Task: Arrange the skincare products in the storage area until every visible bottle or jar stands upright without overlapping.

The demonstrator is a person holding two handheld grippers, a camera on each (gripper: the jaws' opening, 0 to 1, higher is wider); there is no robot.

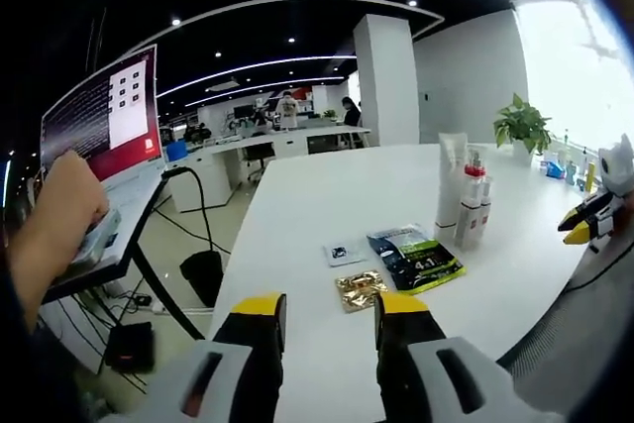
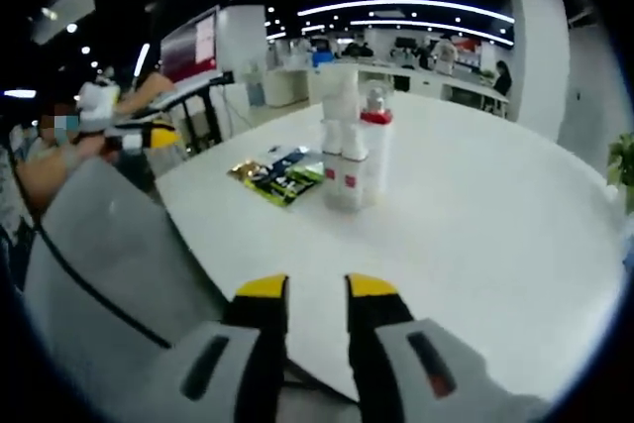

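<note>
The left gripper (image 1: 329,310) hangs over the near edge of a white table (image 1: 327,195), its two yellow-tipped jaws apart with nothing between them. In the right gripper view the right gripper (image 2: 316,289) sits over the table's near edge too, jaws parted a little and empty. The skincare products stand upright in one tight cluster (image 1: 466,195) on the table — a tall white tube at the back, a bottle with a red cap, and white bottles with small red labels touching one another; an exact count is hard, three or four, and the label writing is too small to read. Near the cluster lie three flat packets: a dark one with green print (image 1: 414,258), a gold foil one (image 1: 360,289) just beside it, and a small white one (image 1: 343,253) with a dark square. The print on the dark packet is blurred. A potted plant (image 1: 522,126) stands at the table's far end. At left in the left gripper view a hand (image 1: 69,195) rests on a keyboard below one monitor (image 1: 104,116) — its text is unreadable. The right gripper shows at the right edge of that view.
</note>
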